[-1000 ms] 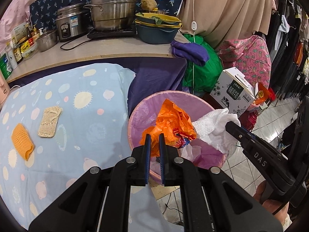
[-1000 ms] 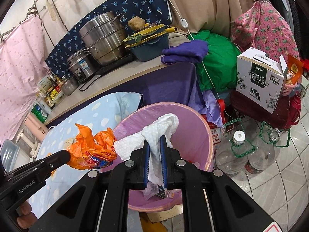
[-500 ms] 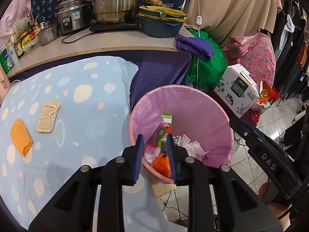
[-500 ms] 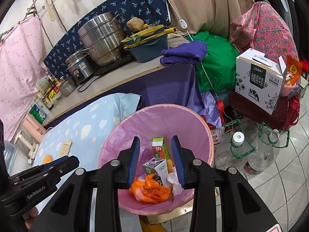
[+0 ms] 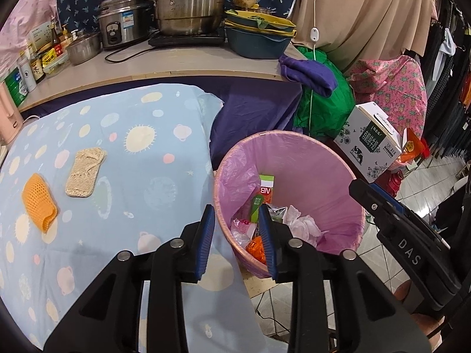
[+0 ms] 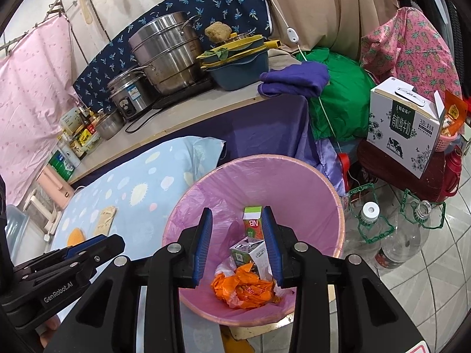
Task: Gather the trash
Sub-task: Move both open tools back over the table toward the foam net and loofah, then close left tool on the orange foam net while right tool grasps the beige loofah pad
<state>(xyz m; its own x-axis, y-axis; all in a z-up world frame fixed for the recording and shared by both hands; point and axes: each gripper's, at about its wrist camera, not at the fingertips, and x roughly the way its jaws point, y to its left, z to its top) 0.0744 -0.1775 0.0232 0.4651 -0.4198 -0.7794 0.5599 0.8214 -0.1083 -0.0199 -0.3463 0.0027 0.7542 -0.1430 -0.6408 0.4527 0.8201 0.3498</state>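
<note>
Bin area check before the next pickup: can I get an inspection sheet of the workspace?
Surface: blue patterned cloth, mostly bare.
Job's things: pink-lined bin holds orange wrapper, cartons, tissue.
Clutter: orange pad, beige pad on the cloth.
Grippers: left gripper and right gripper open, empty, jaws just opened.
Cables: black cord on the counter.
Surroundings: pots, milk box, bottles.

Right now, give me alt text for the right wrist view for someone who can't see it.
The right claw hangs open and empty over a pink-lined trash bin holding an orange wrapper and small drink cartons. The left claw shows at lower left, before a blue patterned cloth and a counter of pots.
</note>
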